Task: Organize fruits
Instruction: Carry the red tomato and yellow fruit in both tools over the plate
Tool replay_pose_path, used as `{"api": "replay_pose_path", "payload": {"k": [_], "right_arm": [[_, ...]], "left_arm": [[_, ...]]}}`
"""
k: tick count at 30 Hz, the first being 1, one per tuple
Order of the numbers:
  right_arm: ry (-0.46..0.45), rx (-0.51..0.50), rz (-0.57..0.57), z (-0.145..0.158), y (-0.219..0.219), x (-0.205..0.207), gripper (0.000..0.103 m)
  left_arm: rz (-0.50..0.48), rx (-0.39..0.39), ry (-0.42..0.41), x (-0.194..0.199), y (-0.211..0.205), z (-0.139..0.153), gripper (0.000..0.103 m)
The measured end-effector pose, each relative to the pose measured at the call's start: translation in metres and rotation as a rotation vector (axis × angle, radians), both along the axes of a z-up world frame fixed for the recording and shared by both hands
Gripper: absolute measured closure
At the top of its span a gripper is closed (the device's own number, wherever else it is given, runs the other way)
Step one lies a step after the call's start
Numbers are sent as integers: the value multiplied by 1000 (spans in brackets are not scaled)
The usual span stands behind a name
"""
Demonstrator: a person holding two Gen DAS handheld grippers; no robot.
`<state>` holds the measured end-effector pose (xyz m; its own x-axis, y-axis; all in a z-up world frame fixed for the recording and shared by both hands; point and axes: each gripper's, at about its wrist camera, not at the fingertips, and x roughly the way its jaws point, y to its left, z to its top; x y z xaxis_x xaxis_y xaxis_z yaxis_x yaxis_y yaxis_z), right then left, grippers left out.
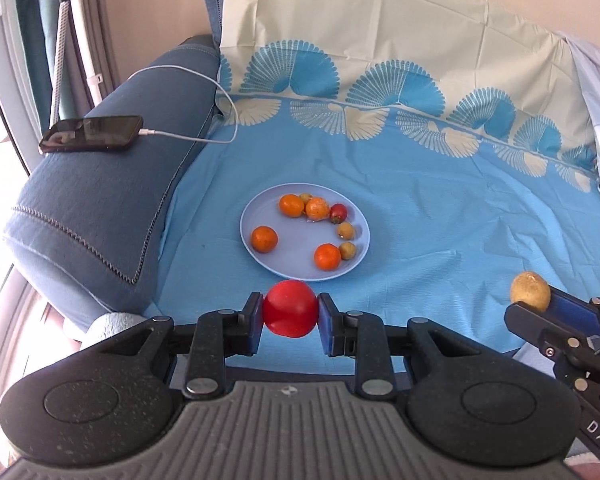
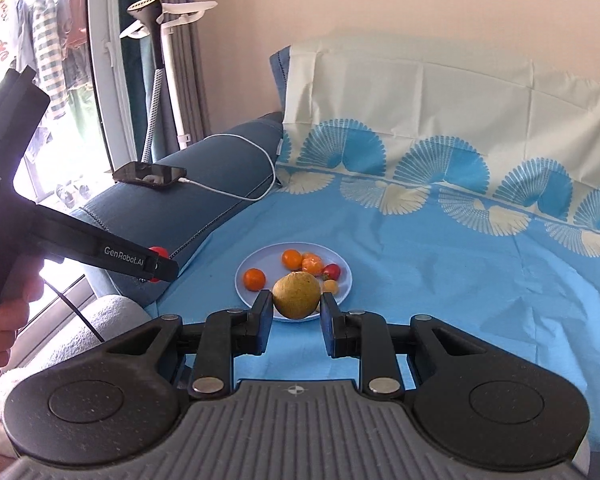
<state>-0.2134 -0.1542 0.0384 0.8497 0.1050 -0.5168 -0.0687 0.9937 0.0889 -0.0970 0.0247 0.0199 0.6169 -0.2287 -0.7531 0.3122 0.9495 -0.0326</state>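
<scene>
My left gripper (image 1: 290,314) is shut on a round red fruit (image 1: 290,307), held just in front of a pale blue plate (image 1: 260,210) on the blue sheet. The plate carries several oranges, small yellow fruits and a strawberry (image 1: 338,212). My right gripper (image 2: 296,304) is shut on a yellow-brown round fruit (image 2: 296,295), which hides the near part of the plate (image 2: 244,270). In the left wrist view the right gripper (image 1: 538,300) shows at the right edge with that yellow fruit (image 1: 530,286). In the right wrist view the left gripper (image 2: 158,264) reaches in from the left with the red fruit (image 2: 159,251).
A dark blue bolster (image 1: 100,208) lies left of the plate with a phone (image 1: 92,133) and its white cable (image 1: 220,92) on it. A patterned pillow (image 1: 380,40) leans against the wall behind. A garment steamer (image 2: 156,60) stands by the window. A hand (image 2: 4,320) grips the left handle.
</scene>
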Motion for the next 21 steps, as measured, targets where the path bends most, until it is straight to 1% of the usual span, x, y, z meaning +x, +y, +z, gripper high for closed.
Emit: {"api": "replay_pose_path", "payload": {"k": [4, 9, 21], "right_arm": [[-4, -22, 15, 4, 7, -4, 76], [-3, -29, 10, 4, 8, -7, 76], [18, -31, 10, 0, 8, 4, 76]], "left_arm": [[16, -18, -11, -1, 7, 4, 72], [7, -22, -12, -1, 6, 4, 71], [17, -25, -4, 7, 9, 0, 71]]}}
